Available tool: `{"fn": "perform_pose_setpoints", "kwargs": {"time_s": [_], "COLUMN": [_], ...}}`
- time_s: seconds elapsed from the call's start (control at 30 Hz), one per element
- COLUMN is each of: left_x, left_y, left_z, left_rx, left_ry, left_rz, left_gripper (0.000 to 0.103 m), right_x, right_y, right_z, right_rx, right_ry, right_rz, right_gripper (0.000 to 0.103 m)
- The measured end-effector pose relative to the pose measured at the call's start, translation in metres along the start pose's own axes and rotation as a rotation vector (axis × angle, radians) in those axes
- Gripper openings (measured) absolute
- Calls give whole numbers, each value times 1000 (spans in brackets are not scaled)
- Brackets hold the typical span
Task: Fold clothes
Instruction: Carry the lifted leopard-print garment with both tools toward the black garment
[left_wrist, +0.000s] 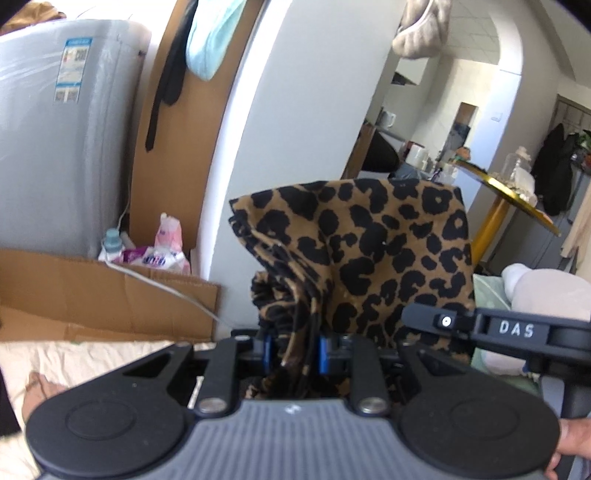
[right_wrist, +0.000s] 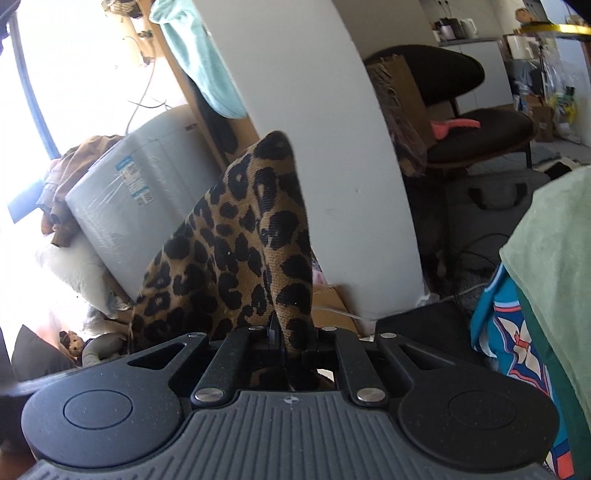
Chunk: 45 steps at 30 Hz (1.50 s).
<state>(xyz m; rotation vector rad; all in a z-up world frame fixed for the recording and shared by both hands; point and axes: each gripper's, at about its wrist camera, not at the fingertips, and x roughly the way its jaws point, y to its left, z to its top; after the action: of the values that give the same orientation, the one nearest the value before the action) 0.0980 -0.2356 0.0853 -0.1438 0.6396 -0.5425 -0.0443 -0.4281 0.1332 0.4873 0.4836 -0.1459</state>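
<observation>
Leopard-print garment (left_wrist: 369, 254), one item, held up in the air in front of the white pillar (left_wrist: 295, 110), not yet laid flat. Left gripper (left_wrist: 295, 354): blue pads pinched on a thick gathered bunch of the cloth, several layers and a ruffled, elastic-looking edge caught between them. Right gripper (right_wrist: 291, 347): jaws nearly together, clamped on a thin corner that rises to a peak against the pillar. Risks, as I judge them: the bunched left hold takes in more layers than one edge, so the fold could come out crooked; the thin right-hand corner could slip out if the cloth is pulled taut; the loose lower part, hidden beneath both tools, might drag or snag on the cardboard (left_wrist: 92, 295) to the left of the pillar. Fabric: soft woven or knit, tan ground with black blotches, limp, falling in deep creases. Cream bedsheet (left_wrist: 92, 362) below, crumpled. Grey appliance (left_wrist: 55, 147) left of the pillar, smooth, wrapped in plastic film. Its make is, I think, unreadable from here.
</observation>
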Motion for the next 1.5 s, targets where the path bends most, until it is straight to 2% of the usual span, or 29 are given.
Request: {"fn": "perform_pose_setpoints", "kwargs": {"time_s": [0.17,0.5,0.7,1.03,1.2,1.33,1.5], "left_x": [20,78,108,167,210,244,284], "left_y": [-2,18,36,57,46,45,55], "left_z": [-10,-35,-50,-86,-102,-114,-123], "left_rx": [-5,-22,30,-27,-56,-68,-43], "left_ry": [27,66,104,142,164,193,227], "left_rz": [-6,-49,-55,-62,-109,-183,-236], "left_gripper": [24,24,25,25,24,24,24], "right_x": [17,67,99,159,177,191,216], "right_y": [-17,-47,-58,-97,-135,-166,-200], "right_z": [-7,-23,-42,-63,-69,-66,-75], "right_rx": [14,21,-10,-31,-20,6,45], "right_ry": [14,57,91,158,161,192,181], "right_rz": [-36,-115,-125,-124,-167,-222,-219], "right_gripper": [6,6,6,6,6,6,6]}}
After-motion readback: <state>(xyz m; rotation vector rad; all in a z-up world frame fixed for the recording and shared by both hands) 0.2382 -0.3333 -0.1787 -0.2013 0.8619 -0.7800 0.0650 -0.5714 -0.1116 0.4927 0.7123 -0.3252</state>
